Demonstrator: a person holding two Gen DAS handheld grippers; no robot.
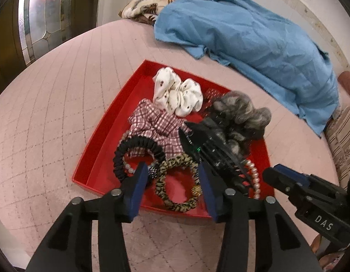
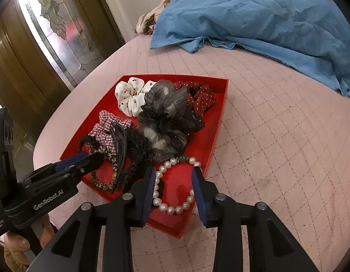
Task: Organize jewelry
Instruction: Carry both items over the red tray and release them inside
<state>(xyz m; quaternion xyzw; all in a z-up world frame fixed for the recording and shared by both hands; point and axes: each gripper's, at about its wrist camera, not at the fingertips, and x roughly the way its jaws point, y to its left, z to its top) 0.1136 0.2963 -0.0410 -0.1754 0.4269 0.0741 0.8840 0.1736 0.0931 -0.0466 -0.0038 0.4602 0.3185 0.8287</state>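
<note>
A red tray (image 1: 102,136) (image 2: 218,122) on the pink quilted bed holds scrunchies: white (image 1: 177,95) (image 2: 129,95), checked (image 1: 152,122), grey (image 1: 240,113) (image 2: 166,113), dark red dotted (image 2: 202,97). It also holds a leopard hair tie (image 1: 175,204) (image 2: 102,183), a black hair tie (image 1: 129,149), a black claw clip (image 1: 211,149) (image 2: 127,151) and a pearl bracelet (image 2: 172,208) (image 1: 254,176). My left gripper (image 1: 172,192) is open over the leopard tie. My right gripper (image 2: 175,192) is open astride the pearl bracelet.
A blue cloth (image 1: 254,38) (image 2: 265,11) lies over a patterned pillow (image 1: 147,9) at the back of the bed. A wooden door with leaded glass (image 2: 54,27) stands at the left. The bed's edge curves round at the left.
</note>
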